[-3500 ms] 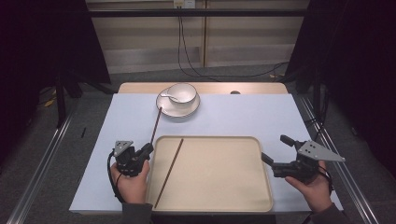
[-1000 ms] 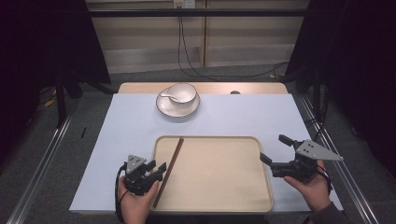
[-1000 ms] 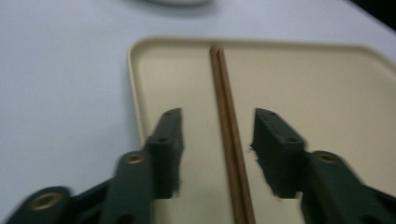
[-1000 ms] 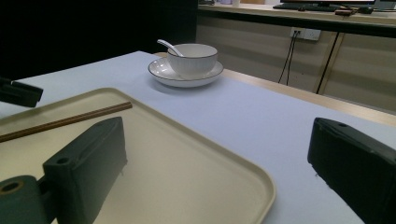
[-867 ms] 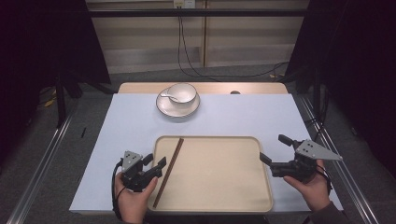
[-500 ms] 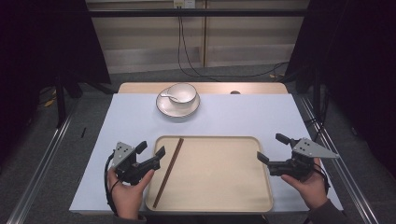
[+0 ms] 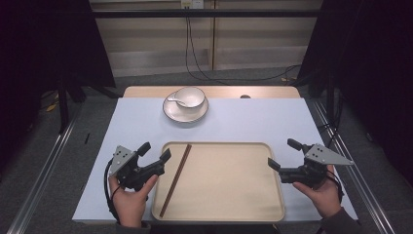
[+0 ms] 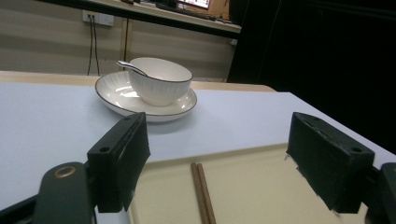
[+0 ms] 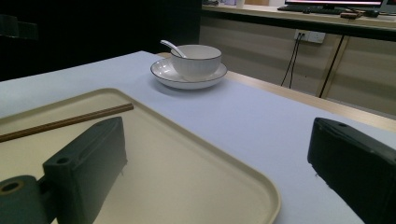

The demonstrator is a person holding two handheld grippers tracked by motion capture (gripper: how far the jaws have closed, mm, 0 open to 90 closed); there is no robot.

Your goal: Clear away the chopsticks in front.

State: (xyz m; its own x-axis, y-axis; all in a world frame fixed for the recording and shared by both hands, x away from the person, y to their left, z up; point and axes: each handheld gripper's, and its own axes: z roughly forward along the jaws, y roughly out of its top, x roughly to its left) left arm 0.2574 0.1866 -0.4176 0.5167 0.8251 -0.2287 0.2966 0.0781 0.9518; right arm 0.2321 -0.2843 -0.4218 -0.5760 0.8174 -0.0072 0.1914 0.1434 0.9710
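Observation:
A pair of brown chopsticks (image 7: 176, 178) lies side by side in the left part of the cream tray (image 7: 229, 190). My left gripper (image 7: 156, 151) hovers just left of the tray's left rim. Its jaws have just been opening and nothing is between them. The left gripper view looks over the chopsticks (image 8: 201, 191) between its open jaws. My right gripper (image 7: 281, 153) hangs open and empty over the tray's right rim. In the right gripper view the chopsticks (image 9: 70, 122) lie across the far side of the tray (image 9: 187, 177).
A white bowl (image 7: 190, 96) with a spoon (image 7: 174, 100) stands on a white plate (image 7: 185, 113) at the far middle of the pale blue table cover. Metal rails run along both sides of the table.
The chopstick that my left gripper held out toward the plate now lies in the tray beside the other. The left gripper has opened, let go and lifted away to the left.

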